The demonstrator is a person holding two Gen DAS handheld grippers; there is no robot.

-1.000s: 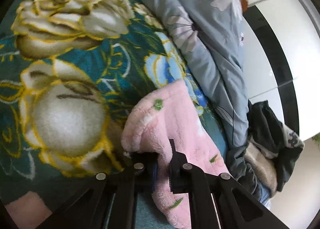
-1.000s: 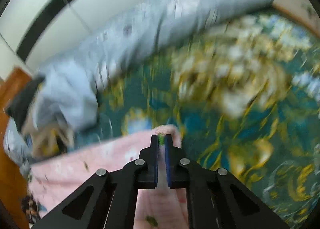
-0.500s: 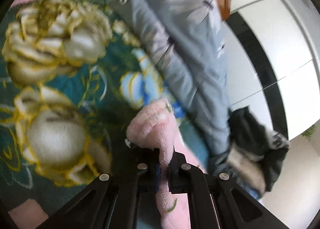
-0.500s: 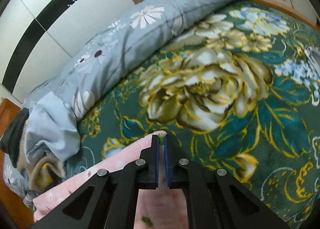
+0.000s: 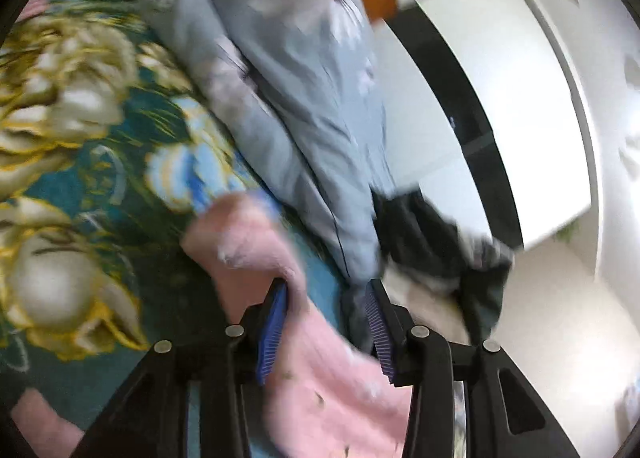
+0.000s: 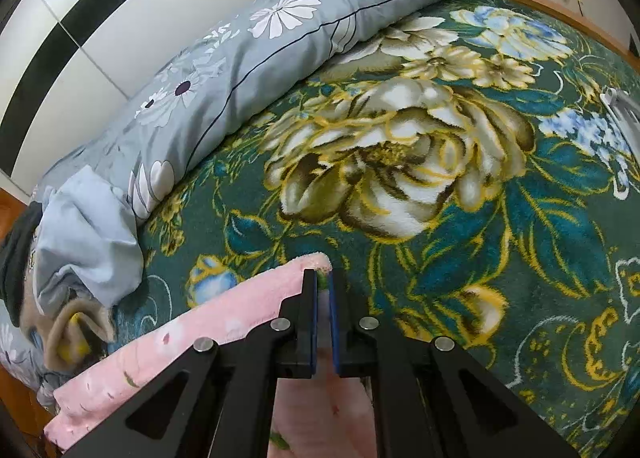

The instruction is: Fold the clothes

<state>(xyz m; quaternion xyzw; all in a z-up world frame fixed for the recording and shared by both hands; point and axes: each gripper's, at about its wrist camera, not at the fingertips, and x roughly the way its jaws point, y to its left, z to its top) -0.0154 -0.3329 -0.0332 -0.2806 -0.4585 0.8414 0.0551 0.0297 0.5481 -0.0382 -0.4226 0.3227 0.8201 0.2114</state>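
Lying across the teal floral blanket that covers the bed, the pink fleece garment is the task item, with a thick folded edge facing the wall side. Left side first: the left gripper has its jaws spread wide apart, the ribbed blue pads both exposed; pink fleece lies between and under the fingers, but the pads do not press on it. This view is motion-blurred. Beyond the left gripper, a grey-blue flowered duvet runs along the blanket's edge, and a dark bundle of clothing sits at its near end, against white wardrobe panels with a black stripe. Moving right: the right gripper has its jaws nearly together, clamped on the corner of the pink garment, a thin strip of fleece showing in the narrow slot between the pads. The corner lies low against the blanket. The duvet stretches along the far side in this view too. At the far right edge, a small white object rests on the blanket; I cannot tell what it is.
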